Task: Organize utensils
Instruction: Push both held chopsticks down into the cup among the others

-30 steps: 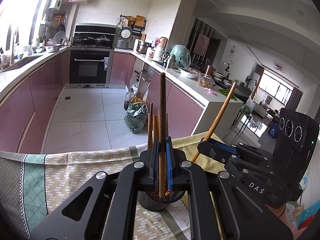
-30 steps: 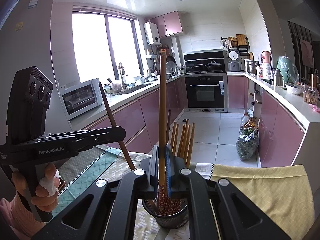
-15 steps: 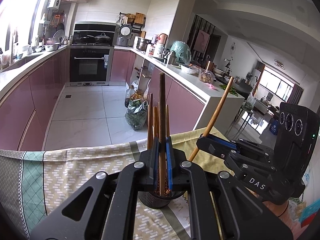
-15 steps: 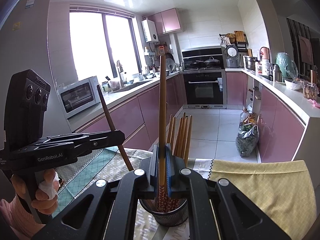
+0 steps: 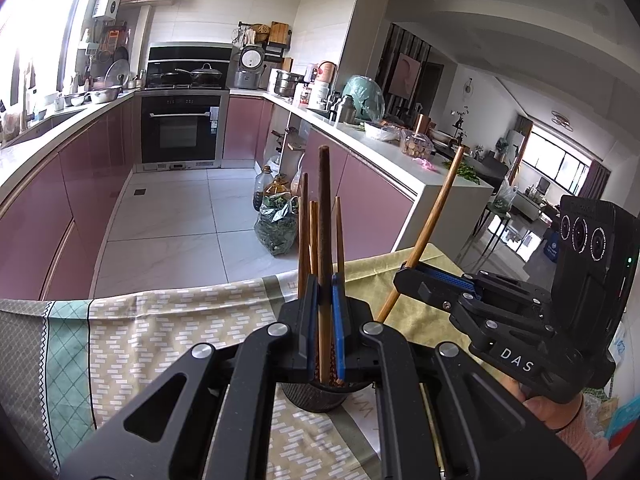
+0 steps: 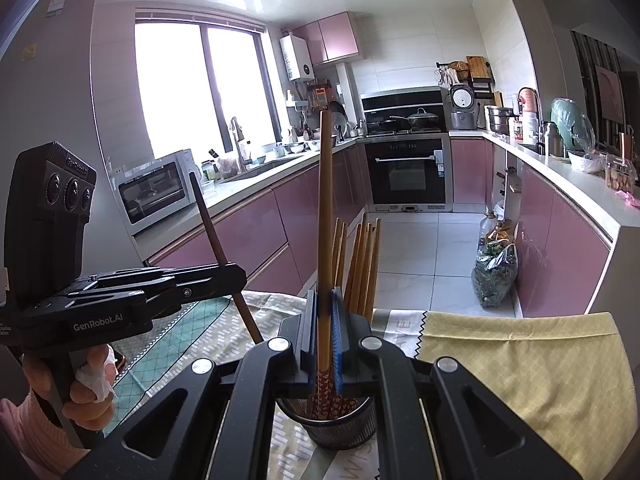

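Note:
A black mesh holder [image 5: 312,398] [image 6: 340,424] stands on the cloth-covered table with several wooden chopsticks [image 6: 364,264] upright in it. My left gripper [image 5: 325,292] is shut on a dark brown chopstick [image 5: 324,208], held upright with its lower end over the holder's mouth. My right gripper [image 6: 324,308] is shut on a lighter chopstick [image 6: 326,200] whose patterned lower end reaches into the holder. Each view shows the other gripper from the side: the right gripper [image 5: 404,276] with its slanting light chopstick [image 5: 434,220], the left gripper [image 6: 236,276] with its slanting dark chopstick [image 6: 210,228].
The tablecloth [image 5: 160,340] [image 6: 520,368] is patterned in green, beige and yellow, and the table's far edge lies just beyond the holder. Behind it are the tiled floor, pink cabinets and a bag of greens [image 6: 494,276]. A person's hand [image 6: 88,392] grips the left handle.

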A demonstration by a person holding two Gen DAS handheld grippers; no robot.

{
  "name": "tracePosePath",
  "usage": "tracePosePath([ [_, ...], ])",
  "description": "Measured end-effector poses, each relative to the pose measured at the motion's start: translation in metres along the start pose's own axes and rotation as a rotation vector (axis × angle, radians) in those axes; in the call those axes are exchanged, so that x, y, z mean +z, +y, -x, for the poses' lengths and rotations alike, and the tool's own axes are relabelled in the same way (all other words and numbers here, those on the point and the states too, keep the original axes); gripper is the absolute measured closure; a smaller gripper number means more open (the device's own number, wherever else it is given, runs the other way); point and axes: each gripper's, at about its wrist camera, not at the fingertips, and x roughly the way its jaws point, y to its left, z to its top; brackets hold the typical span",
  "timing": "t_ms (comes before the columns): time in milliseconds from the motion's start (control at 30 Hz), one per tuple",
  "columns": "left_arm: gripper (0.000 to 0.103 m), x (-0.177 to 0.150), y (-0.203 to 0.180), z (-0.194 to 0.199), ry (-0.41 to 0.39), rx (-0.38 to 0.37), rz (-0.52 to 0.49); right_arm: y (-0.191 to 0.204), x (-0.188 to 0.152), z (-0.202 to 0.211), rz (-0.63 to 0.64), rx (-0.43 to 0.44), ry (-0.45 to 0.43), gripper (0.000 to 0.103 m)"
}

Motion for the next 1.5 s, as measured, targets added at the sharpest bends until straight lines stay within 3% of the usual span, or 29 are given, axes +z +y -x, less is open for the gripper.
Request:
tracePosePath([
  [1500, 0.096, -0.009, -0.001, -0.018, 0.030, 0.035, -0.053, -0.005, -0.019, -0.014, -0.012, 0.000, 0.036, 0.097],
])
